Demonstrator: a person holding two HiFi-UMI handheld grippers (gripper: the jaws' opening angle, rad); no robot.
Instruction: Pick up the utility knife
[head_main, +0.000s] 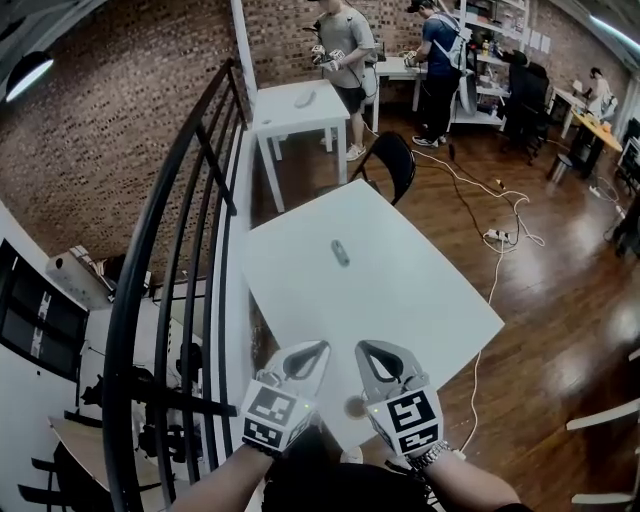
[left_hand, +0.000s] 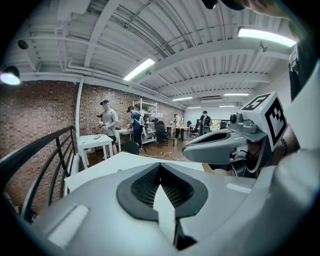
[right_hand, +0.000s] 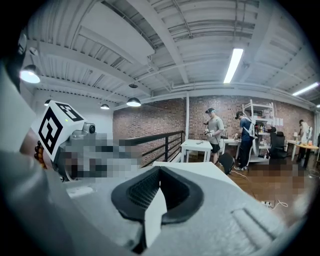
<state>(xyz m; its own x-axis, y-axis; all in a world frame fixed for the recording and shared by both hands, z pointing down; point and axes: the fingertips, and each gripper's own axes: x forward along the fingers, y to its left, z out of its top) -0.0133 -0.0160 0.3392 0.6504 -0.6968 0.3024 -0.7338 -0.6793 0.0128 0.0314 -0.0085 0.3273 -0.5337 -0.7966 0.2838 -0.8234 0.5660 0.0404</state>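
The utility knife (head_main: 340, 252), small and grey, lies flat near the middle of the white table (head_main: 420, 300), toward its far half. Both grippers hover side by side over the table's near corner, well short of the knife. My left gripper (head_main: 318, 350) has its jaws closed together with nothing in them, and in the left gripper view its tips (left_hand: 160, 166) meet. My right gripper (head_main: 368, 350) is shut and empty too, its tips (right_hand: 160, 169) touching. The right gripper (left_hand: 225, 145) also shows in the left gripper view, close at the side.
A black stair railing (head_main: 170, 250) runs along the table's left side. Behind stand a black chair (head_main: 392, 160) and a second white table (head_main: 300, 105). Two people (head_main: 345, 45) work at the back. Cables and a power strip (head_main: 497, 236) lie on the wooden floor to the right.
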